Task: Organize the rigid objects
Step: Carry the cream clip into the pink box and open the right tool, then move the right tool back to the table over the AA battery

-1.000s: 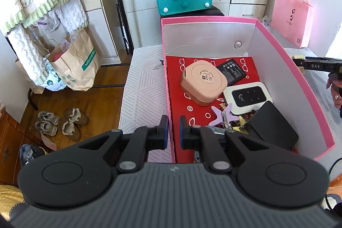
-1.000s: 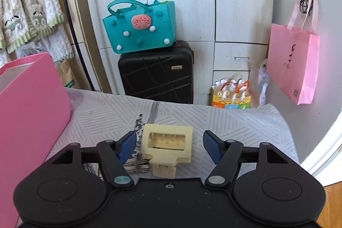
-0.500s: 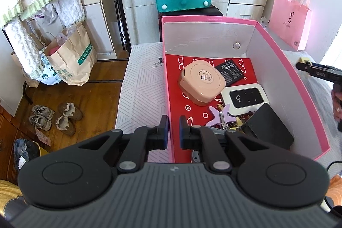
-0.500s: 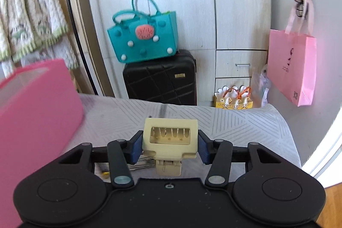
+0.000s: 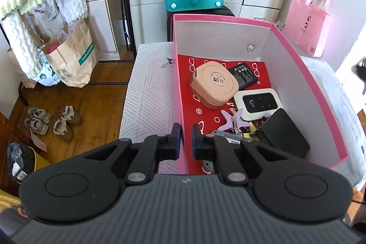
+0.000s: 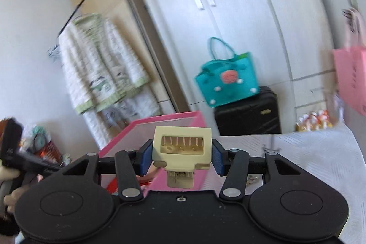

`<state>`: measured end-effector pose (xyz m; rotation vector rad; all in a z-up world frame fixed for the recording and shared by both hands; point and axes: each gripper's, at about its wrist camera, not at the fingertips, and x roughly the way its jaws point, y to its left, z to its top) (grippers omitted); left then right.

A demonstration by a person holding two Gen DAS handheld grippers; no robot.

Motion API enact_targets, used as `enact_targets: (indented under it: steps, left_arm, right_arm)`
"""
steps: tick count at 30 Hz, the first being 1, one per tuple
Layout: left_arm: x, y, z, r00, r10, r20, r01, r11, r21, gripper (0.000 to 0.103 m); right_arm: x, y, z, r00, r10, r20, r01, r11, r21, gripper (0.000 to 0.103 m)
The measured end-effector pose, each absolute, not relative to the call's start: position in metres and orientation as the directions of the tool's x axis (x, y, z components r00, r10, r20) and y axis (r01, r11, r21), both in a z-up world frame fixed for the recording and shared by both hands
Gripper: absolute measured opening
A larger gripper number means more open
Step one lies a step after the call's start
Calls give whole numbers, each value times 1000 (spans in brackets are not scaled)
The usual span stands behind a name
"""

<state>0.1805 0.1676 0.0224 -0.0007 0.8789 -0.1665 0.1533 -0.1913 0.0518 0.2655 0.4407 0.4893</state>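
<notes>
Router (image 5: 257,103) in box (image 5: 297,65), beside battery (image 5: 244,74)

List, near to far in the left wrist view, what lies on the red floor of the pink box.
Keys → purple star → white pocket router → peach round-cornered case → black battery, nearest the pink box's far wall.

Right gripper (image 6: 181,156) closed on cream plastic part (image 6: 181,150), lifted it off bed toward pink box (image 6: 160,122).

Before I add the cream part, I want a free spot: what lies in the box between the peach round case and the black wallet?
The left wrist view shows a white pocket router between the peach round case and black wallet.
</notes>
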Motion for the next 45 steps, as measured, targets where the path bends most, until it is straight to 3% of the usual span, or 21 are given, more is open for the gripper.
enact_targets:
  steps: [7,11,16,21,25,28,29,31,40,45]
  left_arm:
    - [172,159,21,670,-102,-735,168,986,17,6]
    - [174,166,23,660,-137,-739,188,982,-15,6]
    - [174,172,22,658,-172,-733,199,979,-51,6]
    - [173,173,20,666,-180,-723,200,978,-59,6]
    - [172,177,19,669,-196,-716,197,977,-84,6]
    - [172,177,18,671,-198,-714,196,977,-86,6]
    - [172,176,18,673,-196,-713,197,977,-82,6]
    - [171,176,18,676,-192,-711,196,978,-78,6]
    - [172,178,17,681,-193,-706,173,980,-101,6]
    - [172,177,16,681,-186,-708,164,981,-100,6]
  right_arm:
    - [179,-116,53,625,585,-518,-429,811,399,57]
    - [200,-95,53,527,690,-496,-453,722,523,57]
    - [219,-79,28,411,754,-513,-365,651,665,57]
    - [242,-40,16,324,703,-633,-376,709,596,57]
    - [264,-27,-11,183,699,-691,-272,711,648,57]
    - [267,-18,-11,219,661,-717,-285,747,601,59]
    - [266,-15,-9,237,646,-726,-293,759,581,64]
    - [263,-17,-4,259,649,-716,-303,758,577,71]
    - [230,-95,41,492,674,-551,-300,726,619,72]
    - [210,-163,54,607,624,-491,-299,753,586,81]
